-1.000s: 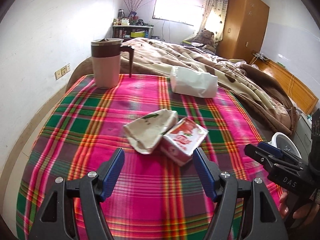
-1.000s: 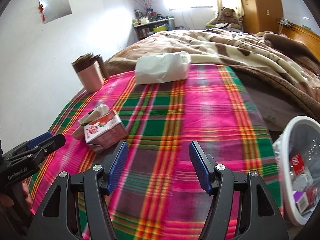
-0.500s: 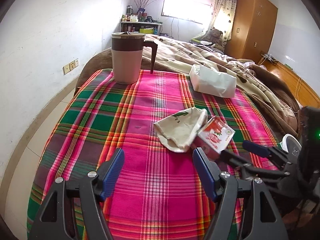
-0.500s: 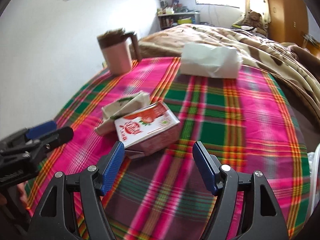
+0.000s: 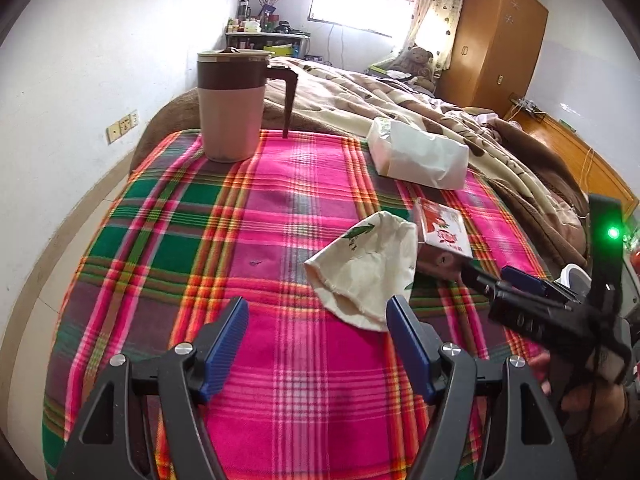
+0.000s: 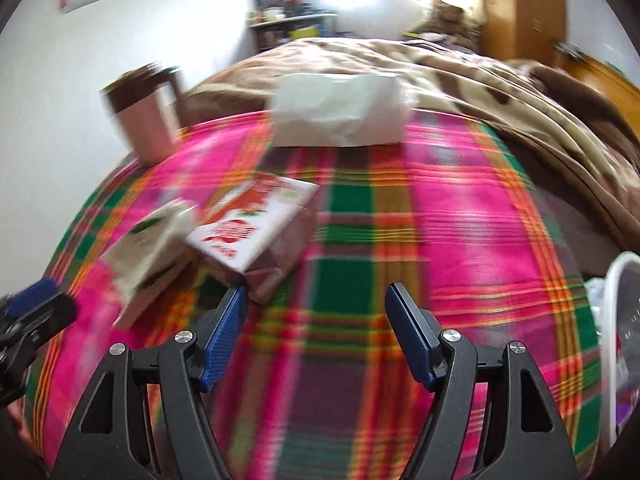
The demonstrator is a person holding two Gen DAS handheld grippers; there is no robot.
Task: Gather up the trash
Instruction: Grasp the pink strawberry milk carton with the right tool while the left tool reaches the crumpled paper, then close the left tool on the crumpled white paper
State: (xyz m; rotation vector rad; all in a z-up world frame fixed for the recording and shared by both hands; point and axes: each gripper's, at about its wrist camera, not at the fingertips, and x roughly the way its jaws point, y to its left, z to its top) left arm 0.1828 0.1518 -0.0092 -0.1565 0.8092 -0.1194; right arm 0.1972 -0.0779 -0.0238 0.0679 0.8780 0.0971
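Grippers: left gripper [image 5: 316, 344] opening, empty, right gripper [image 6: 316, 334] spread, empty, before red-and-white carton [image 6: 256, 224] touching crumpled cream wrapper [image 5: 364, 268] near right edge of pink-green plaid blanket [image 5: 224, 216].

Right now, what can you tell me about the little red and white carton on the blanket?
The carton is a small paper box, white with red fruit pictures and red writing, looking crumpled at its near end. It lies on its side on the pink and green plaid blanket, not standing up. A crumpled cream wrapper with green leaf print leans against its side. The right tongs are open just in front of it, not gripping it.
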